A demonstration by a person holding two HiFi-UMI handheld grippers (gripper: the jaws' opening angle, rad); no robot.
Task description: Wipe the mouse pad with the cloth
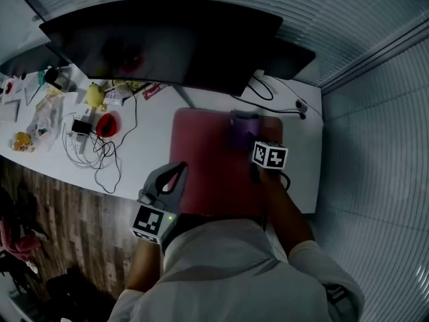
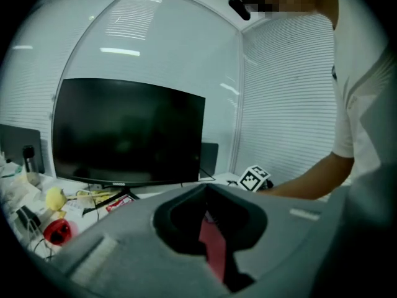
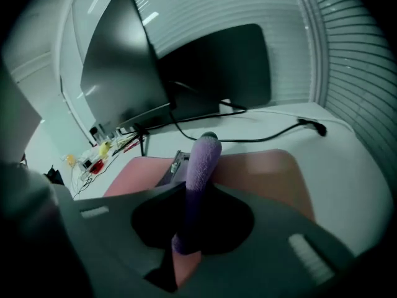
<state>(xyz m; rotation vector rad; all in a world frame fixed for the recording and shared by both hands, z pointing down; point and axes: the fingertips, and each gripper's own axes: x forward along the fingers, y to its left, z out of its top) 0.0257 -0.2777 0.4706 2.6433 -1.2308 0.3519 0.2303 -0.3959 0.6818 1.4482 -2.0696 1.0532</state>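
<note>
A dull red mouse pad lies on the white desk in front of the monitor. A purple cloth rests on its far right part. My right gripper is shut on the cloth; in the right gripper view the cloth stands as a roll between the jaws, above the pad. My left gripper hovers at the pad's near left edge, jaws together and holding nothing. In the left gripper view a strip of the pad shows through the narrow gap under the jaws.
A large dark monitor spans the back of the desk. Tangled cables, a red object and a yellow one lie left of the pad. A black cable runs behind it. Wooden floor lies beyond the desk's left edge.
</note>
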